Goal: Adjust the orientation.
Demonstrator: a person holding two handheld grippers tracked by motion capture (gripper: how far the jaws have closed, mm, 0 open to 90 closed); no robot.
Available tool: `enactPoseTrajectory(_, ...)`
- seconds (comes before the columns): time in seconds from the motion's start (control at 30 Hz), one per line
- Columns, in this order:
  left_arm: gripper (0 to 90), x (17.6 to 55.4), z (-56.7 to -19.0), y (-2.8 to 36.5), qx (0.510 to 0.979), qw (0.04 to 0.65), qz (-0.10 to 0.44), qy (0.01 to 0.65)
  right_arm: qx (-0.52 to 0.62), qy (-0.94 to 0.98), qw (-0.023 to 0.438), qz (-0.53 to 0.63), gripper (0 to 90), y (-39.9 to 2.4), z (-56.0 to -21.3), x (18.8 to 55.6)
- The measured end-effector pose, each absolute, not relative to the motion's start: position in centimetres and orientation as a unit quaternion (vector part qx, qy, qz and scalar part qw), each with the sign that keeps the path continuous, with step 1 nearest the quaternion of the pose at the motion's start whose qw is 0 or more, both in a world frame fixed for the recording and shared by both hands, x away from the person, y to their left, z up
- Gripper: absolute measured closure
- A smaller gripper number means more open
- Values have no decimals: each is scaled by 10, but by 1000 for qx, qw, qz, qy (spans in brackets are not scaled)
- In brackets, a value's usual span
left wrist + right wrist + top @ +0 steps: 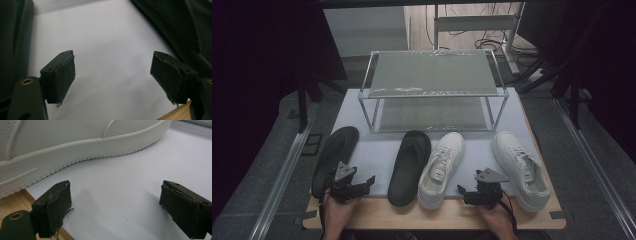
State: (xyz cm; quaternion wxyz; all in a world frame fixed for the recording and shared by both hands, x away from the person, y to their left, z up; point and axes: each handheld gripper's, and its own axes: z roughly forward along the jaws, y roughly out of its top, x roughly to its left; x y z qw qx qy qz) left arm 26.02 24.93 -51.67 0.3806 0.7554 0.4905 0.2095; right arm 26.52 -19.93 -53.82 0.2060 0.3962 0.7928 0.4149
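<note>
Where the wooden tabletop meets its pale lavender mat, four pieces of footwear lie in a row, toes toward a two-tier rack of thin metal posts and grey mesh shelves. Both shelves hold nothing.

Row, left to right: black rubber slipper at the mat's left edge; second black slipper, smooth and matte; white lace-up sneaker just beside it, nearly touching; second white sneaker well apart to the right, heel overhanging onto the wood.

Left gripper: held low at the near edge, between the two black slippers. In the left gripper view its jaws stand wide apart over bare mat, nothing between them; dark slipper edges flank both sides. Pads are black foam, frayed at the corners.

Right gripper: held in the gap between the two sneakers, near the table edge. In the right gripper view its jaws gape wide, empty, over mat. Just beyond the left jaw runs a sneaker's sidewall: perforated white leather-like upper, ribbed rubber sole.

Nothing lies between the grippers and the shoes; the rack stands beyond the row.
</note>
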Motion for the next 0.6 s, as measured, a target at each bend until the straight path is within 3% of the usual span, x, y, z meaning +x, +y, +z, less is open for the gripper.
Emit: enactPoseTrajectory(0.6,313,266,-495,267,756,380,213,489,397,793,206,414,101,-199,-538,265)
